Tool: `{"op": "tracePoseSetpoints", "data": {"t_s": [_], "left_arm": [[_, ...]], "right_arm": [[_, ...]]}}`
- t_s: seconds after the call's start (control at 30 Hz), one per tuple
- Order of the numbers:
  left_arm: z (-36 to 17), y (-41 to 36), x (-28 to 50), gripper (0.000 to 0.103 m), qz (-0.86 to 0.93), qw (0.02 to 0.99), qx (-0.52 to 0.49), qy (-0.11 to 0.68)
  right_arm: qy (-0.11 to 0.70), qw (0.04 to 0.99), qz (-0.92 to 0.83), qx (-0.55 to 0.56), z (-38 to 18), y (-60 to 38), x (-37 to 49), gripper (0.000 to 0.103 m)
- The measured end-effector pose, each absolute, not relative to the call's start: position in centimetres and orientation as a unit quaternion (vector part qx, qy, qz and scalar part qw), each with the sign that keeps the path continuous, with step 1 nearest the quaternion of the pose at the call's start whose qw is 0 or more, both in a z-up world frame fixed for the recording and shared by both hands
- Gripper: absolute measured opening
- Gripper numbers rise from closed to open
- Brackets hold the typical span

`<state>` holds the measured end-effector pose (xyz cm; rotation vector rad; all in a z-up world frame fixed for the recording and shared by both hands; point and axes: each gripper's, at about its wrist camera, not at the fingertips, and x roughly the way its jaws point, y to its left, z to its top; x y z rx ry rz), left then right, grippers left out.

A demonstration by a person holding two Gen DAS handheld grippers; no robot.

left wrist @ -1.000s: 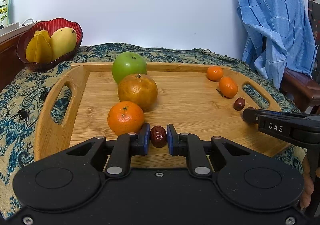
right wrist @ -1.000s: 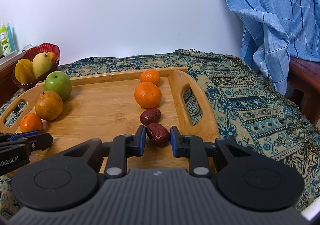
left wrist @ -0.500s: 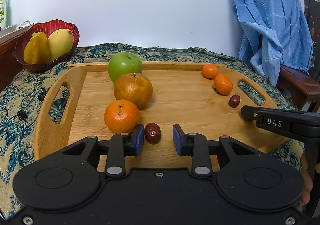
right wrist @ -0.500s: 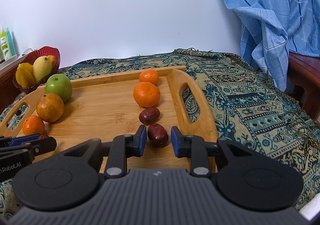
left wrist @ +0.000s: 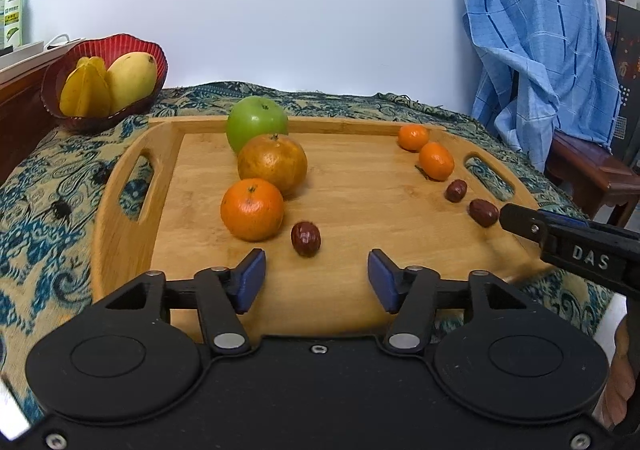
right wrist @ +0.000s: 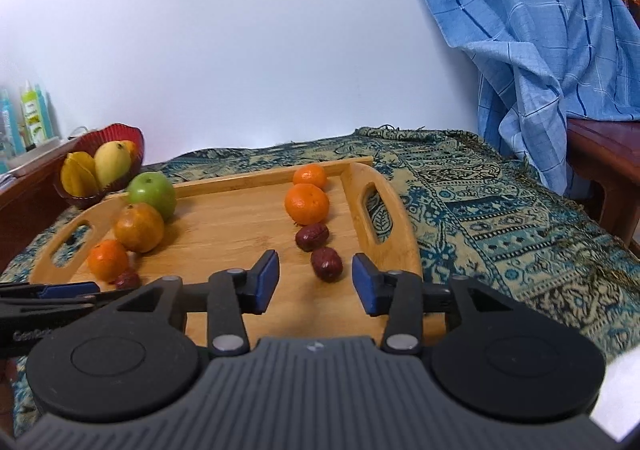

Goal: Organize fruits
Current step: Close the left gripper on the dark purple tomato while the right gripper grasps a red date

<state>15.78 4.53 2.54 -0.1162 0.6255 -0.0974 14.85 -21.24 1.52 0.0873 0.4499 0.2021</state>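
A wooden tray (left wrist: 360, 190) holds two rows of fruit. On its left lie a green apple (left wrist: 257, 122), a brownish orange (left wrist: 273, 163), a bright orange (left wrist: 252, 209) and a dark red date (left wrist: 305, 238). My left gripper (left wrist: 316, 274) stands just behind that date, its jaws opening with nothing between the pads. On the right lie two small tangerines (right wrist: 307, 203), a date (right wrist: 312, 236) and a nearer date (right wrist: 326, 263). My right gripper (right wrist: 314, 280) is pulled back from the nearer date, its jaws opening, pads clear of it.
A red bowl (left wrist: 100, 50) with a mango and a starfruit stands at the back left on a wooden ledge. A patterned cloth (right wrist: 500, 210) covers the table. A blue checked cloth (left wrist: 540, 50) hangs over a chair on the right. Bottles (right wrist: 32, 118) stand far left.
Both grippers let go of their dates, spread their jaws and drew back toward the tray's near edge. The two dates stay lying on the tray at the near ends of their rows.
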Motion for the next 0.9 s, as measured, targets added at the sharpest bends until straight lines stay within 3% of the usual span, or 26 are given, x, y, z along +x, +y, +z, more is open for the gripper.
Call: {"op": "tracePoseSetpoints", "data": {"t_s": [0.37, 0.9], "left_arm": [[4.1, 3.3, 9.7, 0.079, -0.067, 0.961, -0.037, 0.265], [3.7, -0.3, 4.3, 0.085, -0.127, 0.950, -0.001, 0.287]], "right_arm": [[0.194, 0.977, 0.087, 0.000, 0.9, -21.8, 8.2, 0.068], [0.222, 0.965, 0.133, -0.049, -1.0, -23.3, 2.4, 0.069]]}}
